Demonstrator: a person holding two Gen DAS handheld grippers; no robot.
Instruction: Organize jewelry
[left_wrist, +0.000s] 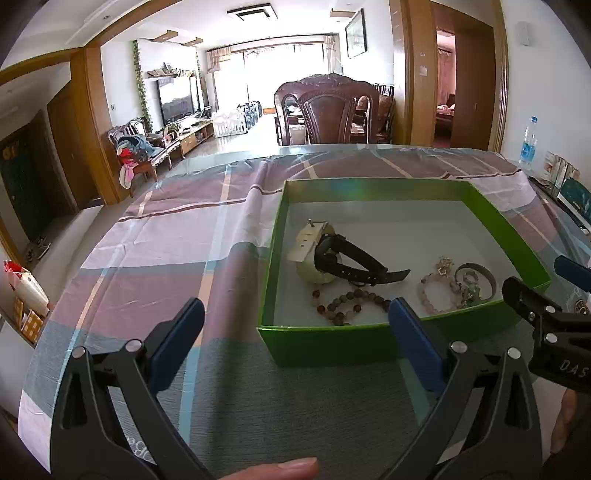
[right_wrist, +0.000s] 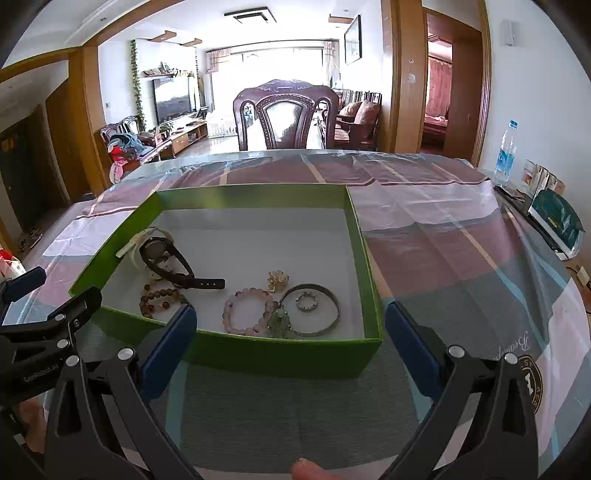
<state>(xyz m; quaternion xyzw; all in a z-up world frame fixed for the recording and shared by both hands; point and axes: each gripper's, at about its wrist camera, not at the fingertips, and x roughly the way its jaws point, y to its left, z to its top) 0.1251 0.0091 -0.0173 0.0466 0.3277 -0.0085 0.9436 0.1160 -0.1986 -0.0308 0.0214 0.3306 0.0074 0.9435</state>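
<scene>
Both grippers, left gripper (left_wrist: 295, 332) and right gripper (right_wrist: 288, 336), hovered wide open and empty at the green box's (right_wrist: 258, 350) six o'clock wall, risking snagging the tangled bracelets (right_wrist: 245, 310).

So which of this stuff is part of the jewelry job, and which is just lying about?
Job:
green box
black watch
cream watch
brown bead bracelet
pink bead bracelet
metal bangle
small ring
gold charm

Lying about:
water bottle
teal package
chair
</scene>
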